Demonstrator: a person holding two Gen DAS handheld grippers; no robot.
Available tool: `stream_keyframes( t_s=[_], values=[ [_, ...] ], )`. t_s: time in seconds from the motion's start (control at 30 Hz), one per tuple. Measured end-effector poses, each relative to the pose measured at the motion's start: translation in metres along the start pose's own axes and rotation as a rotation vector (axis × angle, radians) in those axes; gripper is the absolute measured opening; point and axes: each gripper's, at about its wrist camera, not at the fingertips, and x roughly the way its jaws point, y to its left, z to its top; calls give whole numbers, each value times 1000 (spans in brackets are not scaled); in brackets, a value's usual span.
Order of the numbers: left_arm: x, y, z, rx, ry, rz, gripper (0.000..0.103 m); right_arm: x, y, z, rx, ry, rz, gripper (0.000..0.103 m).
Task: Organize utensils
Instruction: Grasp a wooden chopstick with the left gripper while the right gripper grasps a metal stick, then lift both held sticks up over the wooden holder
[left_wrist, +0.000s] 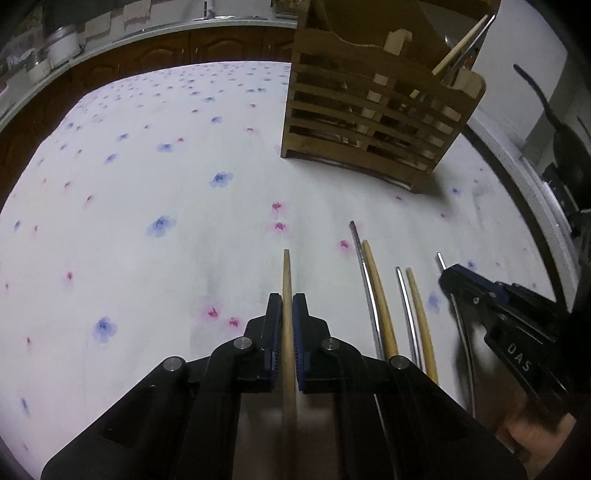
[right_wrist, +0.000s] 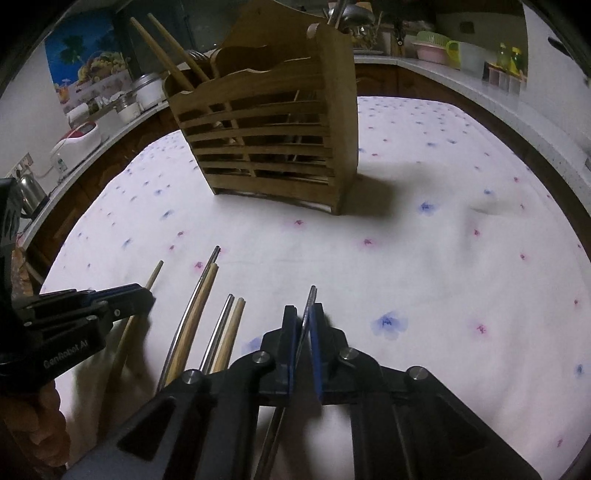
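Chopsticks lie in a row on the flowered tablecloth (left_wrist: 147, 155), in front of the slatted wooden holder (left_wrist: 369, 122), which already has two wooden sticks standing in one end compartment. One wooden chopstick (left_wrist: 287, 295) is pinched between the closed jaws of the left gripper (left_wrist: 288, 314), and a metal chopstick (right_wrist: 308, 314) is clamped in the right gripper (right_wrist: 304, 325). Between the two grippers, two pairs of one metal and one wooden stick rest on the cloth.

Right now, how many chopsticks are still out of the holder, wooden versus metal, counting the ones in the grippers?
Wooden chopsticks: 3, one in the left gripper.
Metal chopsticks: 3, one in the right gripper.
Total: 6
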Motion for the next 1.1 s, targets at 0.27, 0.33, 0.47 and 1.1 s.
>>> stream_keyframes(
  t_s=[0.27,0.33,0.47,1.1],
  values=[
    [-73,14,-10,-63,-134,-102,5,-62,8,-1,13,-119,103,4],
    [-97,16,-11,-70,-178,-124,5,-84,10,1,7,-168,124,4],
    [-134,20,-14,-79,-253,-156,5,-128,11,5,-2,-260,154,4],
    [-204,12,2,-47,-408,-193,5,-202,6,23,-6,-440,192,4]
  ],
)
